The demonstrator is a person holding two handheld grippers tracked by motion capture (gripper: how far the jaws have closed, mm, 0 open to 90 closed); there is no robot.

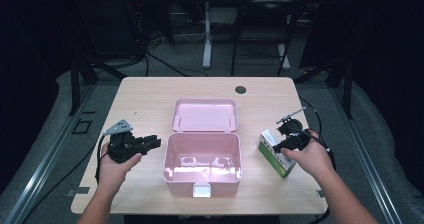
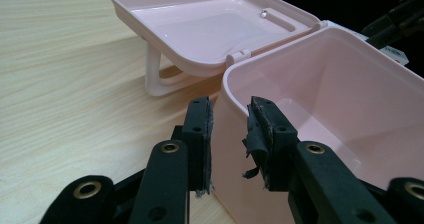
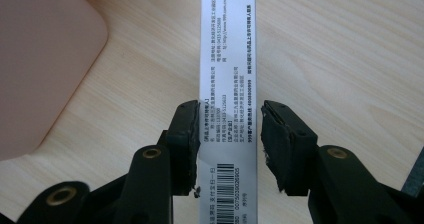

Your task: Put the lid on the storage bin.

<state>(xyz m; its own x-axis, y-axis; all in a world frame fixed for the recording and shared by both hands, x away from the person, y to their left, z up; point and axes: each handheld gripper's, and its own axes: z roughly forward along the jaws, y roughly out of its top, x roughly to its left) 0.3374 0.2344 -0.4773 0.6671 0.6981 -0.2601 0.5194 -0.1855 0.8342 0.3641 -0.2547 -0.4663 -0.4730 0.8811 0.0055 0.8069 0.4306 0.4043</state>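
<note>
An open pink plastic box (image 1: 166, 160) stands mid-table, its lid (image 1: 205, 115) folded flat behind it. The inside looks empty. My left gripper (image 1: 156, 143) lies to the box's left, jaws pointing at its side wall. In the left gripper view this gripper (image 2: 230, 109) is open by a narrow gap, nothing in it, with the box wall (image 2: 350, 84) and lid (image 2: 210, 24) just ahead. A white and green carton (image 1: 272, 151) lies right of the box. My right gripper (image 1: 286, 144) sits over it. In the right gripper view the open gripper (image 3: 229, 111) straddles the carton (image 3: 227, 44); one pad touches, the other stands just off.
The wooden table (image 1: 145, 99) has a dark cable hole (image 1: 240, 89) near its far edge. A cable (image 1: 312, 111) trails off the right side. Beyond the table stand desk legs (image 1: 207, 34) and dark frames. A corner of the pink box (image 3: 45, 59) shows left of the carton.
</note>
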